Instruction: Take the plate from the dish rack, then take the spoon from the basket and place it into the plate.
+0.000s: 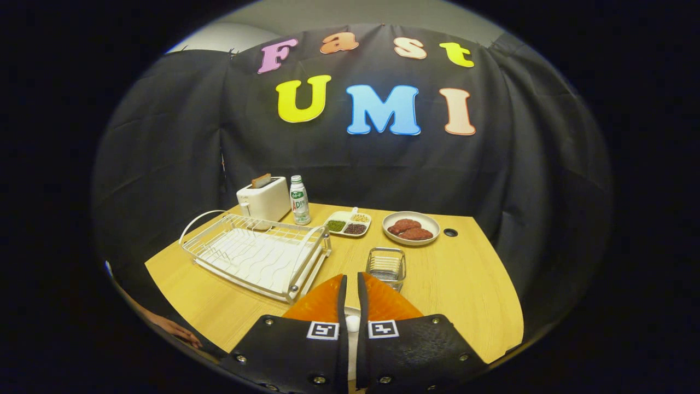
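An orange plate point(320, 303) lies on the wooden table point(470, 284), right under my two black fingers and partly hidden by them. My gripper point(351, 277) is nearly closed, with a narrow gap between the fingers. In that gap a white piece, which looks like the spoon point(353, 324), is held over the plate. The small wire basket point(386, 265) stands just beyond the plate, ahead and slightly right of the fingertips, with nothing visible in it. The white dish rack point(257, 254) sits ahead to the left with no dishes in it.
At the back of the table stand a white toaster point(264, 200) with a slice in it, a small bottle point(298, 201), a divided dish of beans point(348, 223) and a bowl of meat patties point(410, 228). A person's hand point(176, 329) rests at the table's near left edge.
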`<move>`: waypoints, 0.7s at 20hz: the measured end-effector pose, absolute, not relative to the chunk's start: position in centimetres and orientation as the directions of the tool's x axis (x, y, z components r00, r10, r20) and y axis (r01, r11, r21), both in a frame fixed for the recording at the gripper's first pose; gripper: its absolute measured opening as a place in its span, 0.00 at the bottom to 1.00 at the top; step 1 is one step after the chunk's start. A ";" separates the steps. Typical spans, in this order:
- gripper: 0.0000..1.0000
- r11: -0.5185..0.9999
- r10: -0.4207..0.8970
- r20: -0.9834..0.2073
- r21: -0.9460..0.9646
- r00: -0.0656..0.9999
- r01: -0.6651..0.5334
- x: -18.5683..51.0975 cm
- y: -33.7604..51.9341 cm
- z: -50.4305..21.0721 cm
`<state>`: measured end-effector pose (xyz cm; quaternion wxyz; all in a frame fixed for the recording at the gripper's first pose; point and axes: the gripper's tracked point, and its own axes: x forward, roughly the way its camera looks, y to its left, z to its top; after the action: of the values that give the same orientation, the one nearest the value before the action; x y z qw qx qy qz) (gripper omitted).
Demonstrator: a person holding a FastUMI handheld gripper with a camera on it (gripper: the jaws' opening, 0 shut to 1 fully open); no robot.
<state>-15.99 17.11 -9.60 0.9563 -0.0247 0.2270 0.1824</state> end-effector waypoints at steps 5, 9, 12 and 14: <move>0.05 0.912 0.371 -0.489 0.035 0.789 -0.408 -16.0 19.0 -11.7; 0.05 0.901 0.387 -0.506 0.032 0.771 -0.432 -15.7 19.9 -12.5; 0.05 0.893 0.397 -0.522 0.031 0.755 -0.449 -15.2 20.6 -13.2; 0.05 0.889 0.404 -0.525 0.032 0.749 -0.457 -15.1 20.9 -13.3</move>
<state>-15.11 20.92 -13.33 0.9339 -0.0494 0.2691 0.2303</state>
